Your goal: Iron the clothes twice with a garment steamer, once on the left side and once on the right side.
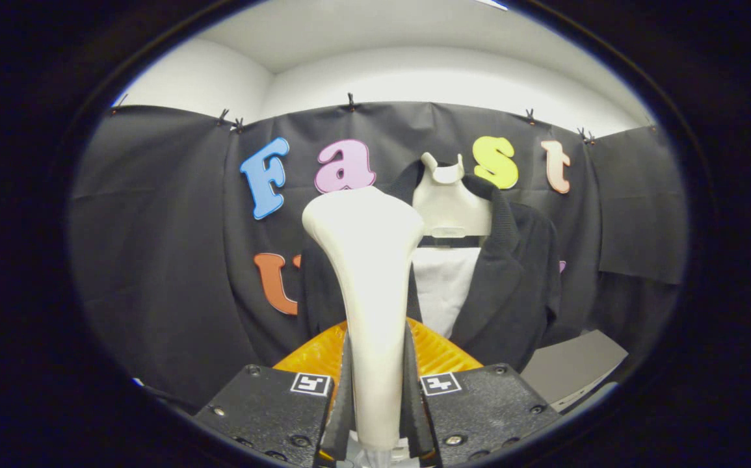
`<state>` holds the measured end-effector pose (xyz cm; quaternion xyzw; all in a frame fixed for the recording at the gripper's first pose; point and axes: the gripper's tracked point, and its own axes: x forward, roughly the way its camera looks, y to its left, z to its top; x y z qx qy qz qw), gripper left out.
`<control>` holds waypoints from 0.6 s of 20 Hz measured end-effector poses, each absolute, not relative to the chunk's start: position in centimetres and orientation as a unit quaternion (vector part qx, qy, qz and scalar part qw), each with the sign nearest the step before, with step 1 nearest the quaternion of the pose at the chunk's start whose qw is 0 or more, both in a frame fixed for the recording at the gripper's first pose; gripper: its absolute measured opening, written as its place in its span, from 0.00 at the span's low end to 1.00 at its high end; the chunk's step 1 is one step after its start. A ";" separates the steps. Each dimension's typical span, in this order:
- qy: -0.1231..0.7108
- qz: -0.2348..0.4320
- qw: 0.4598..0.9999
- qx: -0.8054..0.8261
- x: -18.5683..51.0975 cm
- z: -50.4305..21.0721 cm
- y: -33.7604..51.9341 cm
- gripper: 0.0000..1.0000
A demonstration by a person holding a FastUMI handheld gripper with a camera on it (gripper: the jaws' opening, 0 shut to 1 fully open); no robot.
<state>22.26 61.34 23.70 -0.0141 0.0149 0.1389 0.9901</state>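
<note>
A white garment steamer (pixel 367 279) stands upright between my fingers, its wide head raised in front of the clothes. My gripper (pixel 375 390) is shut on the steamer's handle, both fingers pressing its sides. Beyond it a black jacket (pixel 512 286) hangs on a white hanger form (pixel 448 201) against the booth wall, open at the front over a white panel (pixel 443 286). The steamer head covers the jacket's left half; whether it touches the cloth I cannot tell.
A grey surface (pixel 570 364) lies low to the right of the jacket. The black booth cloth runs behind everything, with a white wall and ceiling above it.
</note>
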 end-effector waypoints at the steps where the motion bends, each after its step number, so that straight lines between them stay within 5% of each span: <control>1: 0.017 0.132 0.991 -0.020 22.9 23.7 61.7 0.37; 12: 0.044 0.095 0.994 -0.038 26.1 19.5 62.4 0.37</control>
